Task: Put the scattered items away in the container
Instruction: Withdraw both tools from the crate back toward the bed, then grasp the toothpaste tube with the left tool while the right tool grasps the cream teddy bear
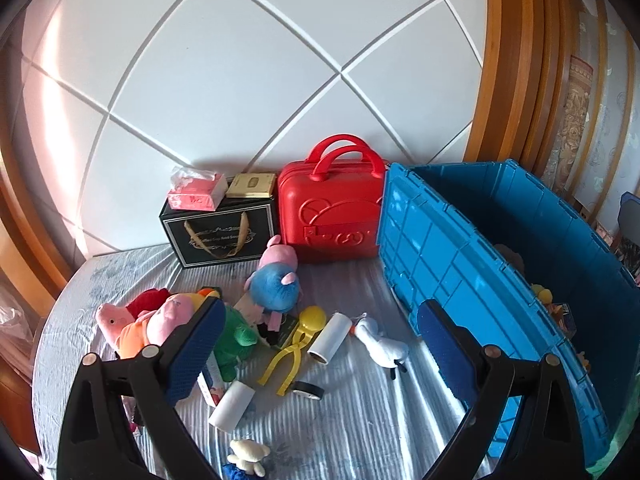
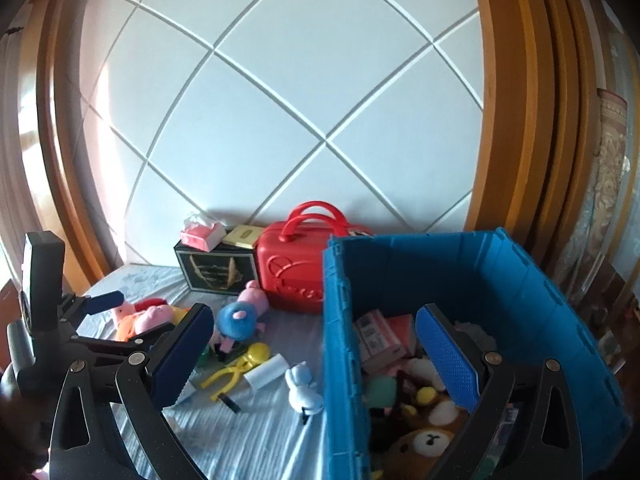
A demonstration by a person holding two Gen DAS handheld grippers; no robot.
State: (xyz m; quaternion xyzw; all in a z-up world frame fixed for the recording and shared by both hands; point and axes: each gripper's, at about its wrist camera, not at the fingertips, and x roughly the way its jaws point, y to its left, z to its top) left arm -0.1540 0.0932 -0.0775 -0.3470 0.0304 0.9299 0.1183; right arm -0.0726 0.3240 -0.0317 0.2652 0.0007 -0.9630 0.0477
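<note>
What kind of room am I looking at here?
Probably a bedroom in a home: the toys lie on a wrinkled bed sheet against a padded, diamond-stitched headboard, with plush toys like the pig in blue beside a blue storage crate.

Blue crate [image 1: 460, 240], red case [image 1: 332, 220], yellow tongs [image 1: 292, 352], blue-striped sheet [image 1: 340, 420].

Home bedroom: bedsheet [image 1: 340, 420], padded headboard [image 1: 260, 80].

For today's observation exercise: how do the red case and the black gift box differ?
The red case is glossy with rounded corners; the black gift box is square-edged with gold print. The case has rigid red handles; the box has a soft gold ribbon handle and carries two small boxes. Both stand upright against the wall.
</note>
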